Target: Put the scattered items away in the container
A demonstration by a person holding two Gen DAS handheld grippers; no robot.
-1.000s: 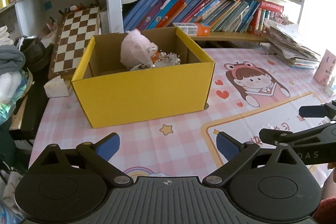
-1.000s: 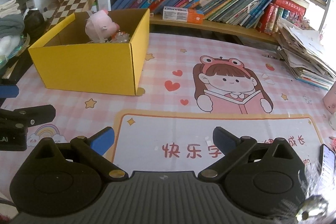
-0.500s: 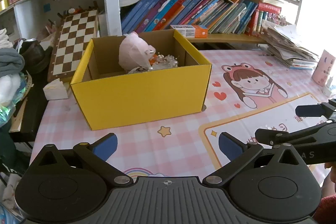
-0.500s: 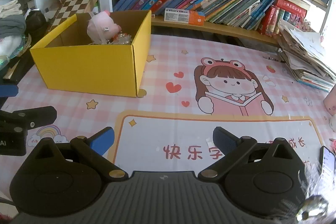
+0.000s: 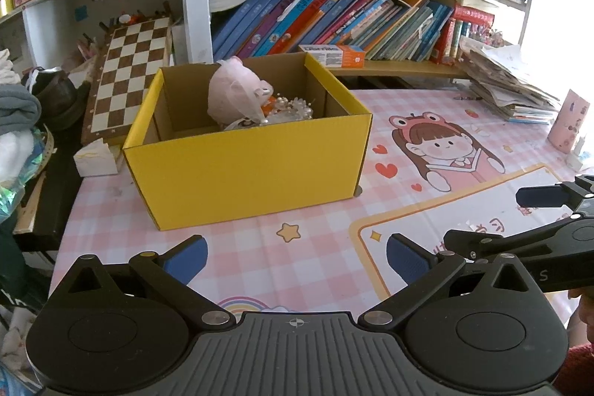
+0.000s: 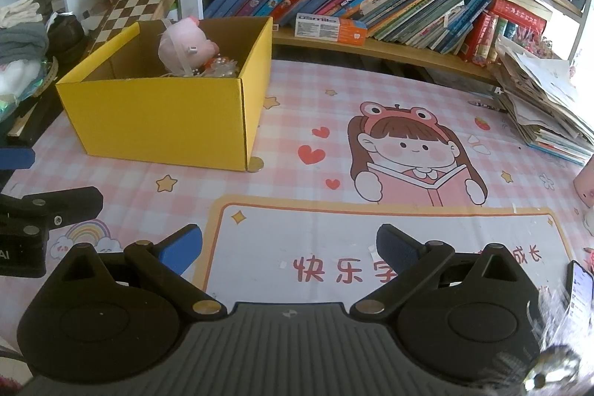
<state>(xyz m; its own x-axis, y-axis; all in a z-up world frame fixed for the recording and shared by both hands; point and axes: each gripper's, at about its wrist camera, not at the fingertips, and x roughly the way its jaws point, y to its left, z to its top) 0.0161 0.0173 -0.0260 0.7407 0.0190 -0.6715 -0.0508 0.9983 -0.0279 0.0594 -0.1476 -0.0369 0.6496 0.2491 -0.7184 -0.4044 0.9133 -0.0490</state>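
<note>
Yellow box [image 5: 248,169] sits at our 11 o'clock on the surface [image 5: 315,247], pink plush [image 5: 234,95] inside (beads too). Left gripper [image 5: 295,253] and right gripper [image 6: 289,245]: jaws spread, empty.

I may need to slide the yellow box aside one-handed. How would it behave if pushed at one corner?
The yellow box looks like thin corrugated card with few contents, a pink plush toy and some beads, so probably light. Pushed at a corner, it would likely pivot rather than slide straight. Its open top suggests the walls may flex inward; low and wide, it seems unlikely to tip.
</note>
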